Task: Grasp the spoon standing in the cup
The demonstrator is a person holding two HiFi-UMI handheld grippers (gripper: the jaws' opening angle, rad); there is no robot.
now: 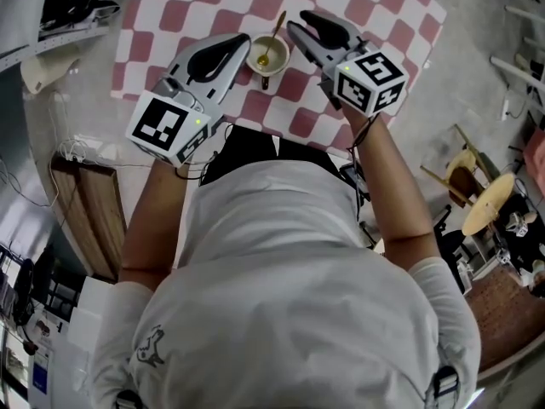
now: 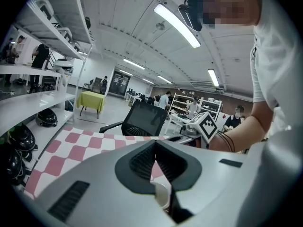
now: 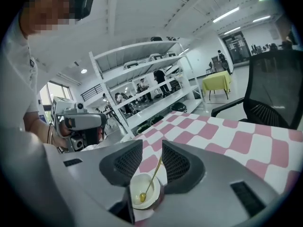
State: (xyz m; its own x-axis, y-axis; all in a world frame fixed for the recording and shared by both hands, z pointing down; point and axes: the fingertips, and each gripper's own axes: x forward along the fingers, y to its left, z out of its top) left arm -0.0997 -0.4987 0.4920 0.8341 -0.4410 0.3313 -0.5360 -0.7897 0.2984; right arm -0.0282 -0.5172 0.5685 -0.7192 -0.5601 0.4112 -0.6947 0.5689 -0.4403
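One spoon (image 1: 273,37) stood in one cup (image 1: 284,58); left hand-held gripper (image 1: 243,43), nine o'clock, was closed; right hand-held gripper (image 1: 294,28), three o'clock, narrowly parted.

The right gripper (image 3: 152,150) frames a white cup (image 3: 134,187) between its parted jaws on a pink-and-white checked tabletop (image 3: 246,141). A gold spoon (image 3: 154,174) leans in the cup, handle rising between the jaws. The left gripper (image 3: 80,122) is nearby.

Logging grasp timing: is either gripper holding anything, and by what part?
Nothing held yet: right gripper open around the spoon handle; left gripper shut, empty.
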